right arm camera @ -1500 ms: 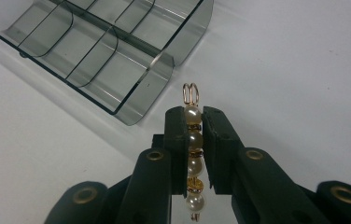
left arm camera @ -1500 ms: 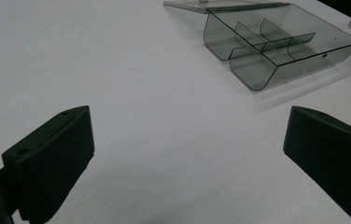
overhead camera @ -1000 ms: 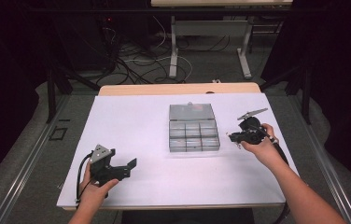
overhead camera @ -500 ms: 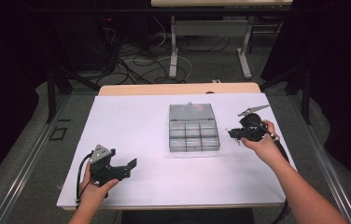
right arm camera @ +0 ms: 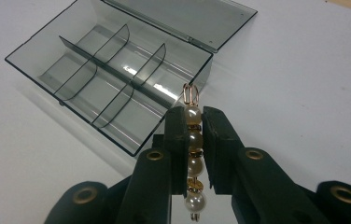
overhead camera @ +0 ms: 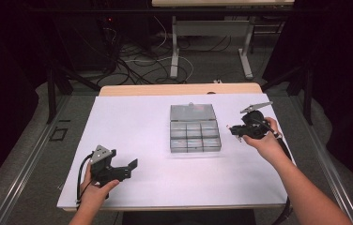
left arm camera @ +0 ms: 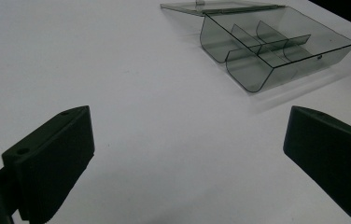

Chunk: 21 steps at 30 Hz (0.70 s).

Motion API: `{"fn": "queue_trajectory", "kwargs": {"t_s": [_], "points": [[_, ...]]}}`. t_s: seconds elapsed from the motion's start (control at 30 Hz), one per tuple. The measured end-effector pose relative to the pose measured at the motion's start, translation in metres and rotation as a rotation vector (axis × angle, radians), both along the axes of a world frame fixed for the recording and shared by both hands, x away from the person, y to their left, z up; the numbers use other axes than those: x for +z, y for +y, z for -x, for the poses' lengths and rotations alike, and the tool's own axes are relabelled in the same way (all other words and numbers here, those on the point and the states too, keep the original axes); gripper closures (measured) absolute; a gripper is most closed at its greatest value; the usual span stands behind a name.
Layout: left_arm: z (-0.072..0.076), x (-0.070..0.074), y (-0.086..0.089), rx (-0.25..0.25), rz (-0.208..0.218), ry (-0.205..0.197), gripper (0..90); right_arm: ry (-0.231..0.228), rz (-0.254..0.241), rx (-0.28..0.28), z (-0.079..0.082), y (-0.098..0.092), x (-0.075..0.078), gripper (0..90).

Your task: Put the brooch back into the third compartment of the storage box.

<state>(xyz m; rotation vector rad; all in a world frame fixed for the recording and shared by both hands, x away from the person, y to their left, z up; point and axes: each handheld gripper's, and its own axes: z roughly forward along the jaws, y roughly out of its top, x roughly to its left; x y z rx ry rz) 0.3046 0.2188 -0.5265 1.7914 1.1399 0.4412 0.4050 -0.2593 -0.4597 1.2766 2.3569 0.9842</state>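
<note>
Just beside the open organiser box point(right arm camera: 113, 79), the right gripper point(right arm camera: 194, 122) clamps a pearl pin point(right arm camera: 193, 154).
Gripped lengthwise, ready for a compartment; the left gripper point(left arm camera: 187, 154) rests wide apart, empty, on the tabletop point(left arm camera: 94, 56).

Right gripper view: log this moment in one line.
right tongs: shut on pearl pin | box: open, empty | left tongs: open, holding nothing

Overhead forward-down view of whole table point(overhead camera: 132, 122); two close tool-mounted views, all sharing the compartment box point(overhead camera: 194, 133).
</note>
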Motion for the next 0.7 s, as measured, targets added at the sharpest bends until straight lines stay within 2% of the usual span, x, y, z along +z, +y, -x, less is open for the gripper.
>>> {"fn": "queue_trajectory", "kwargs": {"t_s": [0.1, 0.13, 0.7], "points": [[0.0, 0.0, 0.0, 0.0, 0.0, 0.001, 1.8, -0.018, -0.002, 0.0, -0.001, -0.001, 0.003, 81.0], [0.0, 0.0, 0.0, -0.002, 0.0, 0.0, 1.8, -0.01, -0.004, -0.003, 0.0, 0.0, 0.004, 81.0], [0.0, 0.0, 0.0, -0.001, 0.0, -0.002, 1.8, -0.043, -0.021, 0.013, -0.004, 0.007, 0.013, 81.0]]}}
